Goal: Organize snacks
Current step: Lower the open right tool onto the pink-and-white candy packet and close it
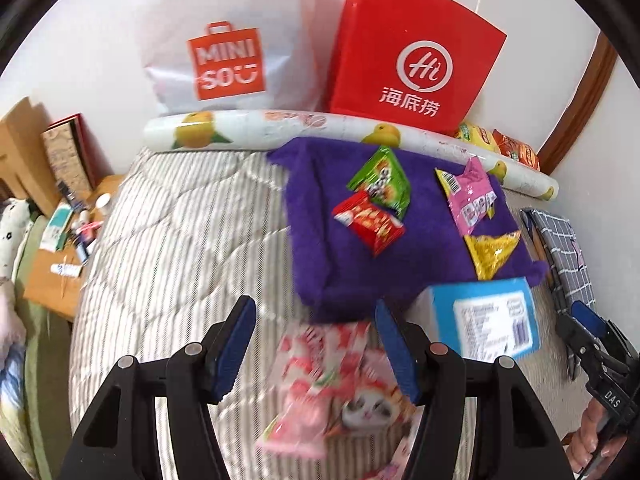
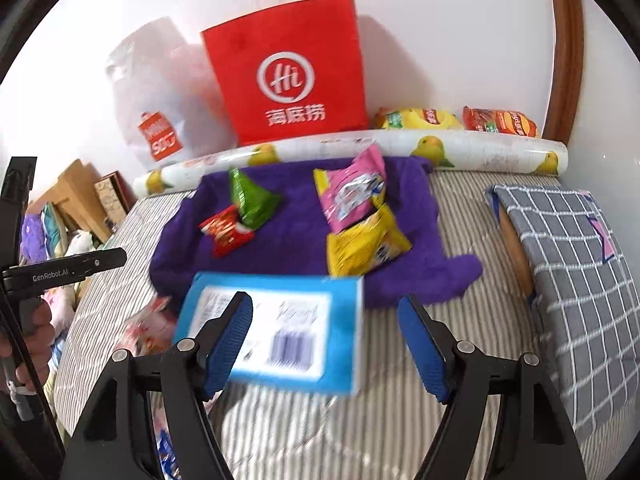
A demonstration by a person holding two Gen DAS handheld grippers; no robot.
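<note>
My left gripper (image 1: 314,312) stands open over a striped bed (image 1: 172,240). A pink-and-white snack packet (image 1: 320,380) lies blurred beneath its fingers, and neither pad presses on it. A blue box (image 2: 288,320) lies at the near edge of a purple towel (image 2: 288,248). My right gripper (image 2: 324,304) is open above it, its right finger clear of the box. On the towel lie a green packet (image 1: 382,182), a red packet (image 1: 368,222), a pink packet (image 1: 470,196) and a yellow packet (image 1: 494,250).
A red paper bag (image 1: 412,48) and a white shopping bag (image 1: 224,48) lean on the wall behind a fruit-print roll (image 1: 240,128). Two crisp bags (image 2: 420,118) lie behind the roll. A grey checked cloth (image 2: 572,260) is at the right, a cluttered side table (image 1: 68,240) at the left.
</note>
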